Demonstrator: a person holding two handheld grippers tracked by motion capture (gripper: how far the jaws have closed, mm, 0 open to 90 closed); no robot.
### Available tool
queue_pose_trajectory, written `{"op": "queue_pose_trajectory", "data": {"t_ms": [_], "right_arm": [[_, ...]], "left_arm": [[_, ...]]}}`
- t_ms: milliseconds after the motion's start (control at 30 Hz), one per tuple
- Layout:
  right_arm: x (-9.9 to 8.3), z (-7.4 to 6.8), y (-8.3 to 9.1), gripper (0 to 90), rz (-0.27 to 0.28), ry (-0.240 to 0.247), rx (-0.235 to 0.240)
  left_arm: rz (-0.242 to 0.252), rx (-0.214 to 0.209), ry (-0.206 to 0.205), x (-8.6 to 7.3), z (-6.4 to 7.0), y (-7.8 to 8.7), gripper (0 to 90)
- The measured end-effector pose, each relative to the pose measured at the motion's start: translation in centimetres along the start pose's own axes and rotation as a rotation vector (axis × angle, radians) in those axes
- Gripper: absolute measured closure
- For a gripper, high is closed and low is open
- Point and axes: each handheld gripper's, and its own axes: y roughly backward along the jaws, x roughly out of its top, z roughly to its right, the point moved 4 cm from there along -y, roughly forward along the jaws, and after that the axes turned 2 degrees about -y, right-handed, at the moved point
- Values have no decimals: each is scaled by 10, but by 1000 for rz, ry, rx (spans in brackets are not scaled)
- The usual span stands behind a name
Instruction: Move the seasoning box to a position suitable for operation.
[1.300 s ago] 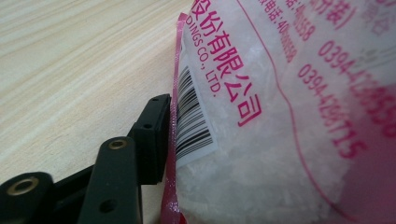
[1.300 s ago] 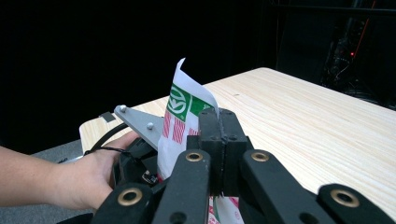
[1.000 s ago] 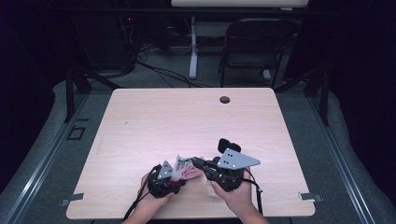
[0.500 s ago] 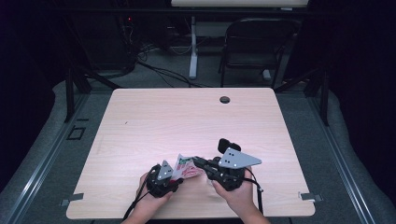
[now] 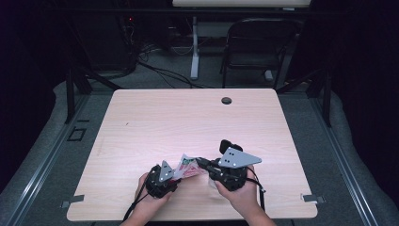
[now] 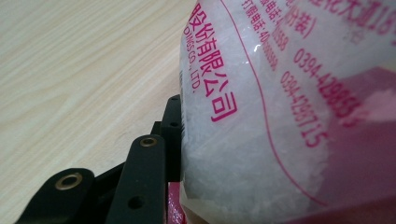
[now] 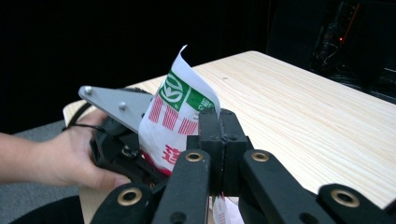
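A small plastic packet [image 5: 186, 165], white with red and green print, is held between the two grippers just above the table's front edge. In the left gripper view the packet [image 6: 280, 116] looms close, showing white granules and pink lettering. My left gripper [image 5: 176, 174] is shut on its lower part; one black jaw presses its side and the other is hidden behind it. My right gripper [image 7: 219, 126] is shut on the packet's [image 7: 177, 107] edge, jaws pressed together. In the high view the right gripper [image 5: 201, 163] reaches in from the right.
The light wooden table [image 5: 188, 122] stretches away ahead of both hands, with a small black grommet hole [image 5: 227, 100] near its far edge. A dark folding chair [image 5: 256, 47] and cables stand on the floor beyond. The front edge lies just under the hands.
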Motion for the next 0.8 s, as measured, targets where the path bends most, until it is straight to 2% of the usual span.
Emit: {"op": "queue_pose_trajectory", "data": {"t_ms": [133, 300, 500, 633, 800], "right_arm": [[-2, 3, 5, 900, -9, -8, -21], [-4, 6, 9, 900, -5, -12, -36], [-3, 11, 18, 900, 8, -17, -47], [-7, 15, 22, 900, 4, -24, -55], [-10, 18, 25, 900, 2, -21, -62]], "left_arm": [[4, 34, -18, 5, -2, 3, 665], [3, 55, -33, 10, -3, 3, 666], [17, 119, -74, 21, -6, 7, 667], [25, 163, -77, 28, -11, 10, 669], [36, 189, -80, 35, -15, 10, 670]]}}
